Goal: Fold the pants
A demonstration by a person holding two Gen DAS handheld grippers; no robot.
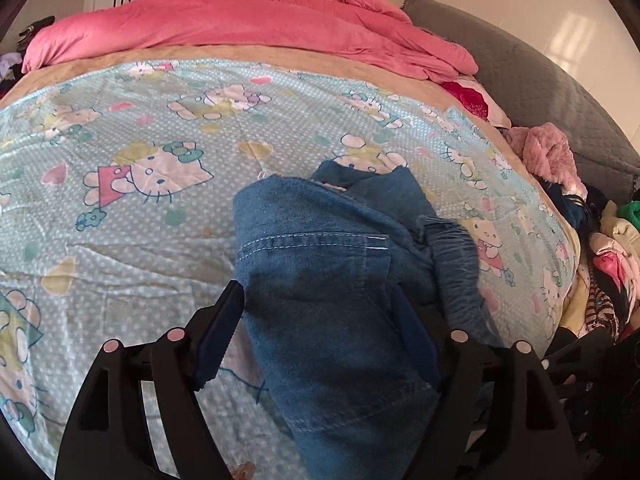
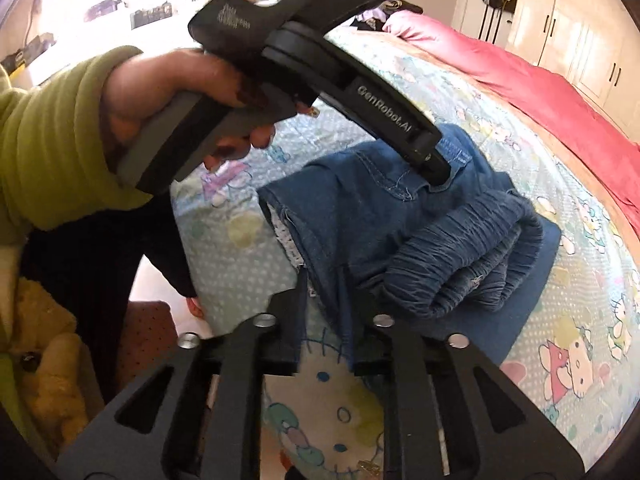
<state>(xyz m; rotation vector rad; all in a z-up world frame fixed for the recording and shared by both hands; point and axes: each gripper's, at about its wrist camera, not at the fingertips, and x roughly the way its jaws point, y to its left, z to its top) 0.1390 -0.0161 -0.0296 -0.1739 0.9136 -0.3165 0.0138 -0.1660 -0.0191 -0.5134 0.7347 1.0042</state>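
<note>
- Far left of the right wrist view: a person's hand (image 2: 168,92) in a lime-green knitted sleeve (image 2: 52,136), wrapped round the grey handle of the black left gripper (image 1: 320,320).
- Left of centre in the left wrist view: the bed, spread with a pale blue dotted cartoon-cat bedsheet (image 1: 140,160), wrinkled, with a tan border along its far edge.
- Centre of both views: blue denim pants with pale stitching (image 1: 320,264), bunched in a rough fold on the bedsheet, gathered elastic waistband to the right of the pile, a frayed edge at the far side.
- Left gripper, seen from its own camera: jaws standing wide apart, one on each side of a flat denim panel; blue pads close to the cloth on both sides, pressing contact not clear.
- Same gripper, seen from the right wrist view: tip lowered onto the far upper part of the pants, near a stitched seam.
- Black right gripper (image 2: 328,300), low centre of its own view: jaws drawn nearly together, clamped on a thin hanging edge of the pants at the near side of the pile.
- Right and far side: crumpled pink plush blanket (image 1: 240,24) along the back of the bed, grey quilted headboard (image 1: 540,80) beyond it.
- Far right edge: heap of mixed clothes (image 1: 600,248), a fuzzy pink garment on top.
</note>
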